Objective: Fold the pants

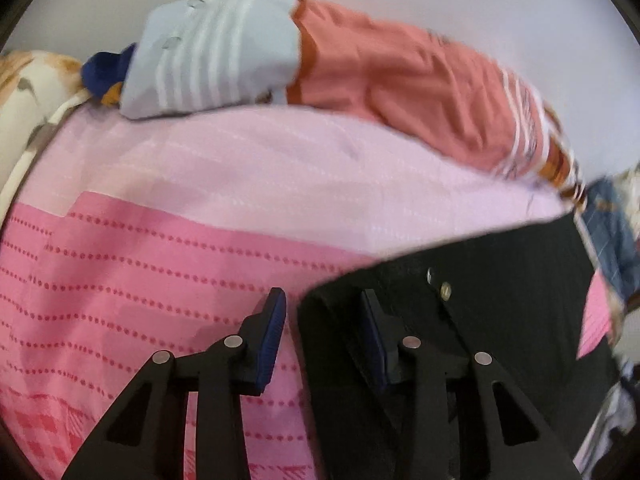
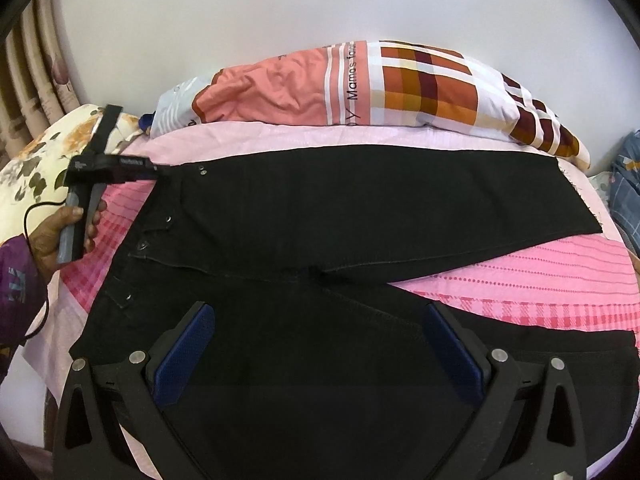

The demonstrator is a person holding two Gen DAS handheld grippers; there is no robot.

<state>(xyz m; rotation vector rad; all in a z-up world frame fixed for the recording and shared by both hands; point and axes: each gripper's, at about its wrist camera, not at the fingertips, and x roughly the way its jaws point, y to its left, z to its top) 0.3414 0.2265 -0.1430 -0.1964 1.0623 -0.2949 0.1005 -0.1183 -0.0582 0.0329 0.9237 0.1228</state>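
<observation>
The pants (image 2: 360,200) lie spread flat on the pink bedspread (image 2: 560,276), waistband toward the floral cushion (image 2: 36,168), one leg running along just below the pillow (image 2: 360,84), the other fanning out toward us under the right gripper (image 2: 320,344).

Our left gripper (image 1: 324,336) sits at the waistband corner farthest from us, next to the rivets (image 1: 438,282). In its own view its jaws stand narrowly apart, one pad over the bedspread and one over the black cloth, so nothing is pinched yet; the right view shows it at that corner but too small to confirm a grip. The right gripper hovers with its jaws wide, empty, over the near leg.

We judge the step to be bringing one leg over the other. To do it well, we should close the left jaws on the full waistband edge, not just one layer, and take the near leg at its outer seam with the right. Then we lift both together, low over the pants, and lay outer seam on outer seam, so the crotch sets flat and no crease is trapped.
</observation>
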